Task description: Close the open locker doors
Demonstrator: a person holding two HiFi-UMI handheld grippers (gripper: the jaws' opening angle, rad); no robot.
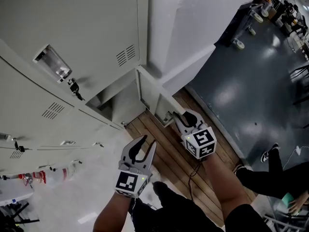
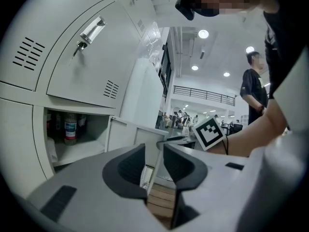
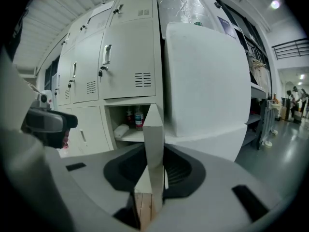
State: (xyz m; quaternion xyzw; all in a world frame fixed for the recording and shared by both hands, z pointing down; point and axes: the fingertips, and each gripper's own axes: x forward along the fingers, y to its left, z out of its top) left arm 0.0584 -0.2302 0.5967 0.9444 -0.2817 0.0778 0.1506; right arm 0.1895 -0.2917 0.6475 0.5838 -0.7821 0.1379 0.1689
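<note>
The bottom locker's grey door [image 1: 152, 93] stands swung out from its open compartment [image 1: 113, 105]. My right gripper [image 1: 179, 119] is at the door's free edge. In the right gripper view the door's thin edge [image 3: 153, 129] runs upright between the two pads, which close on it [image 3: 154, 166]. My left gripper [image 1: 146, 143] hangs lower and to the left, open with nothing between its fingers [image 2: 154, 153]. It points at the same door [image 2: 130, 137]. Bottles [image 2: 70, 128] stand on the shelf inside.
Closed lockers with handles and keys [image 1: 53, 64] fill the left. A white pillar [image 1: 193, 23] stands just right of the open door. A wooden strip [image 1: 164, 149] borders dark floor [image 1: 251, 81]. One person sits at lower right [image 1: 270, 173]; another stands further off [image 2: 253, 91].
</note>
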